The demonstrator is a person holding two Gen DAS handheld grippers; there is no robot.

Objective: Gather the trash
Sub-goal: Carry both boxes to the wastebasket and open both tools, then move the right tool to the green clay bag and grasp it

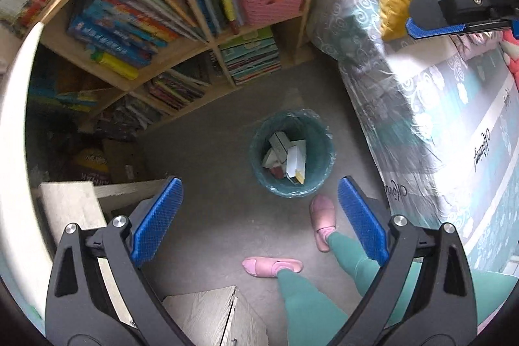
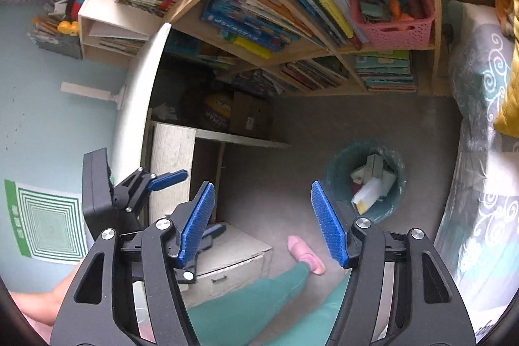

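Note:
A teal waste bin [image 1: 316,166] with a plastic liner stands on the grey floor and holds several cardboard and paper scraps [image 1: 287,159]. My left gripper [image 1: 259,216] is open and empty, held high above the floor just short of the bin. My right gripper [image 2: 262,221] is open and empty too, high above the floor, with the bin [image 2: 394,198] to its right. The right gripper's blue-tipped finger [image 1: 434,26] shows at the upper right of the left wrist view. The left gripper [image 2: 136,196] shows at the left of the right wrist view.
A wooden bookshelf [image 1: 181,54] full of books stands behind the bin, with a pink basket [image 1: 272,0]. A bed [image 1: 438,93] with a yellow pillow runs along the right. A white desk edge [image 2: 136,106] and drawer unit [image 2: 233,255] lie left. The person's legs and pink slippers [image 1: 321,216] stand near the bin.

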